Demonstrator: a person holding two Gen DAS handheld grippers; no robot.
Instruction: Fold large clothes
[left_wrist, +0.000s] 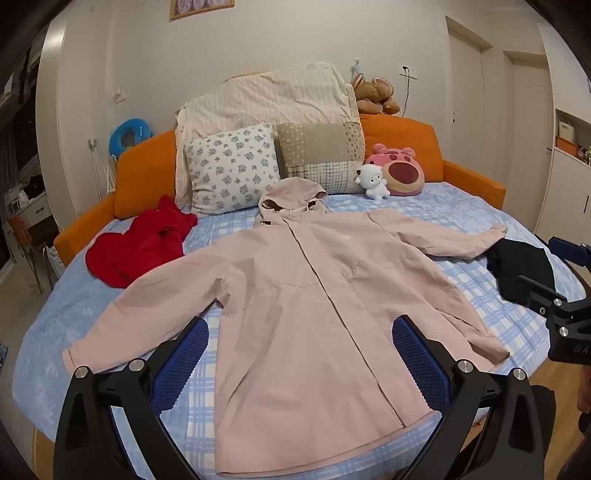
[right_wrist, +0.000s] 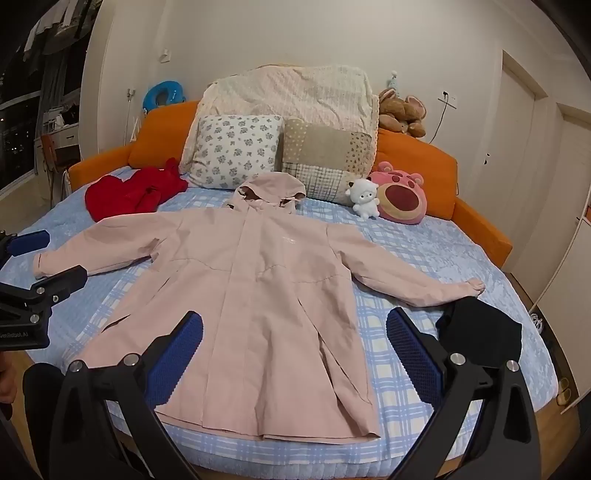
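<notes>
A crumpled red fleece garment (left_wrist: 138, 247) lies at the far left of the round bed with the blue-and-white checked cover (left_wrist: 461, 221), just beside the orange padded headboard (left_wrist: 147, 166). Near it, a white cushion printed with grey-blue flowers (left_wrist: 232, 168) leans against a large cream striped pillow (left_wrist: 269, 96).

In the middle lies the pale pink hooded jacket (left_wrist: 314, 314) — spread flat on its back, front closed, hood toward the pillows, hem toward the near edge of the bed, both sleeves stretched out to the sides. The left tongs (left_wrist: 299, 354) hover above its lower half, blue-padded fingers (left_wrist: 181, 365) spread wide and holding nothing.

To the right of the floral cushion stands a beige patchwork cushion (left_wrist: 321, 155), then a small white plush lamb (left_wrist: 373, 181) touching a pink bear-face cushion (left_wrist: 400, 170). Brown plush toys (left_wrist: 375, 96) sit on top of the headboard.

Further right, the right tongs (right_wrist: 295, 354) are likewise spread wide and empty, hovering over the jacket's hem — their right finger over bare checked cover. At the far right a folded black garment (right_wrist: 480, 332) lies just beside the cuff of the jacket's right-hand sleeve (right_wrist: 472, 288).
</notes>
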